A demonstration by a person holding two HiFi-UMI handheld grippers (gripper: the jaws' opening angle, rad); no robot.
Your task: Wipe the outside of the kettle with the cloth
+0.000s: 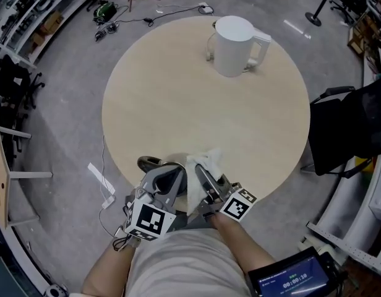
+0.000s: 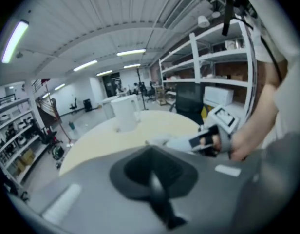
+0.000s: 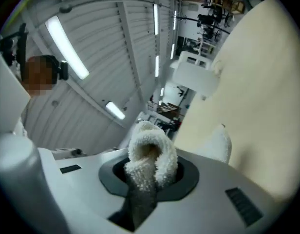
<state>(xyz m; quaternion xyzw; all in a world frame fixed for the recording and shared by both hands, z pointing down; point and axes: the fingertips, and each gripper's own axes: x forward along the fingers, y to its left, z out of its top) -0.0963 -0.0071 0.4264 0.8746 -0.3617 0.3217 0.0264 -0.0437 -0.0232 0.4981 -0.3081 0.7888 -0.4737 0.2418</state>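
A white kettle (image 1: 235, 45) with a handle stands upright at the far side of the round beige table (image 1: 178, 104); it also shows in the left gripper view (image 2: 124, 112) and the right gripper view (image 3: 196, 77). Both grippers hover side by side over the table's near edge, far from the kettle. My right gripper (image 1: 201, 175) is shut on a white fluffy cloth (image 1: 205, 163), which bulges out between its jaws (image 3: 149, 157). My left gripper (image 1: 167, 177) is shut with nothing in it (image 2: 155, 182), just left of the cloth.
A black chair (image 1: 348, 129) stands close to the table's right edge. Cables and gear lie on the grey floor beyond the far left edge (image 1: 110, 20). A small screen (image 1: 292, 280) sits at the bottom right. Shelving runs along the left (image 1: 23, 17).
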